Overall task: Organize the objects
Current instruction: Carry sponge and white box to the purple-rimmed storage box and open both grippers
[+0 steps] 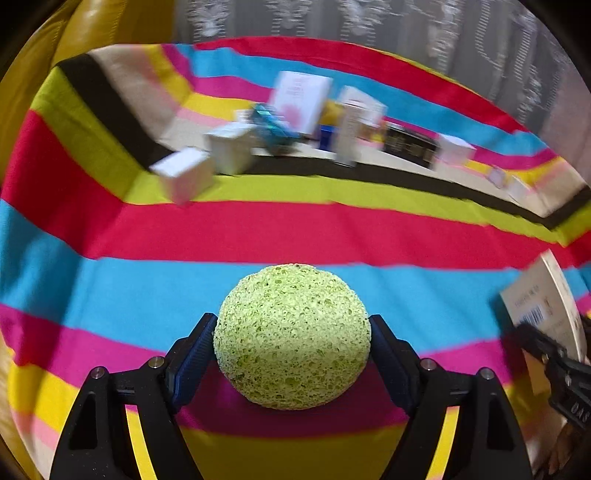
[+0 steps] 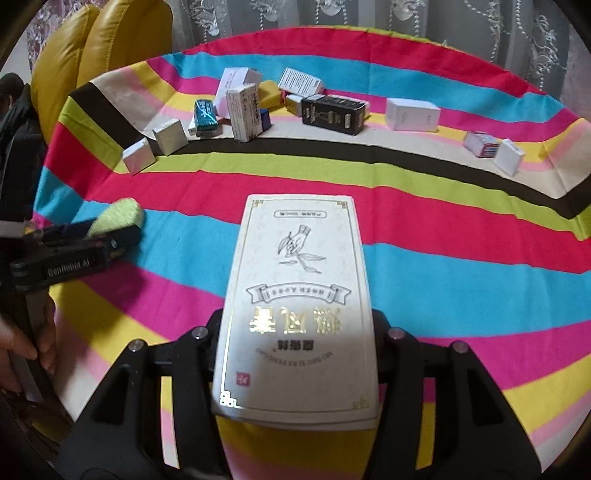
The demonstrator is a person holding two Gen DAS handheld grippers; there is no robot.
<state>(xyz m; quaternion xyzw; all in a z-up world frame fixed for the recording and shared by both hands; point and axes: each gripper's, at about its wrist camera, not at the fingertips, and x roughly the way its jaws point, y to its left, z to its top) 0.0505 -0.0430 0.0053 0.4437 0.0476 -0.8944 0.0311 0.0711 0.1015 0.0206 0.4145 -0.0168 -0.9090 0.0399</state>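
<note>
Boxes of white, black and teal cardboard (image 2: pixel 258 107) stand and lie in a loose row along the cream band at the far side of a table draped in a cloth of red, blue, magenta, yellow, lime and black stripes (image 2: pixel 461 236). Behind the table hangs a pale lace curtain (image 2: pixel 369 14), and a yellow leather chair back (image 2: pixel 122 33) rises at the far left corner.

Between the blue-padded fingers (image 1: pixel 192 354) of the left gripper (image 1: pixel 291 350) sits a round, pale green porous sponge ball (image 1: pixel 292 336); both pads press its sides, so the jaws stand fairly wide but pinch it, above the near blue and magenta stripes. From the right wrist view this gripper points in from the left edge, tilted downward, with a hand (image 2: pixel 22 339) wrapped round its handle.

The right gripper (image 2: pixel 299 332) clamps a tall white cardboard box with gold lettering and a line drawing of a hand and leaves (image 2: pixel 299 295). Its jaws grip the box's long sides and the far end juts forward over the cloth, clear of the row of boxes
</note>
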